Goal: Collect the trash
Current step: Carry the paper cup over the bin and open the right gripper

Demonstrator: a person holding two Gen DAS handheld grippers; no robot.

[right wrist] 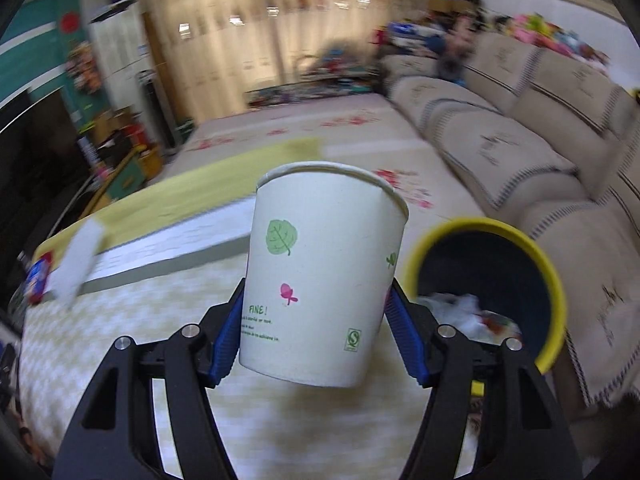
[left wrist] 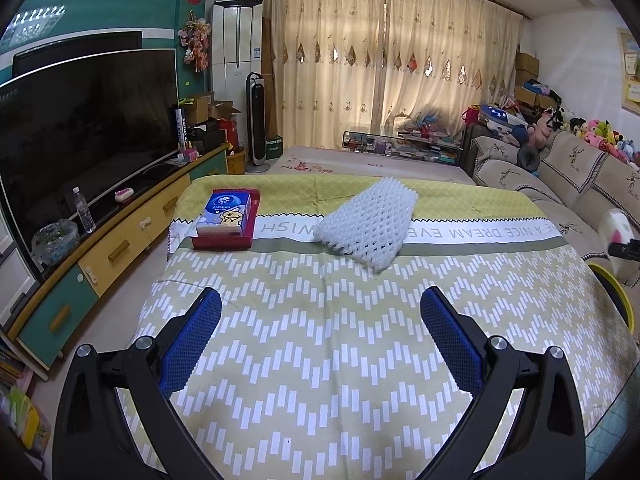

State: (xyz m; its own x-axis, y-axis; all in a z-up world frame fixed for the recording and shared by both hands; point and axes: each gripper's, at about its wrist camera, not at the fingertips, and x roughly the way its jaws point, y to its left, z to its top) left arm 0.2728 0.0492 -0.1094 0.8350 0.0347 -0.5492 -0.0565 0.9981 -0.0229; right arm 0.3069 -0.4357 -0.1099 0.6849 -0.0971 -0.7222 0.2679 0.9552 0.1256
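Right gripper clamps a white paper cup printed with leaves (interior not visible), held above the patterned cloth-covered table. At its 3 o'clock, a yellow-rimmed dark bin contains crumpled wrappers. Left gripper is spread wide, holding nothing; white foam netting lies at 12 o'clock.
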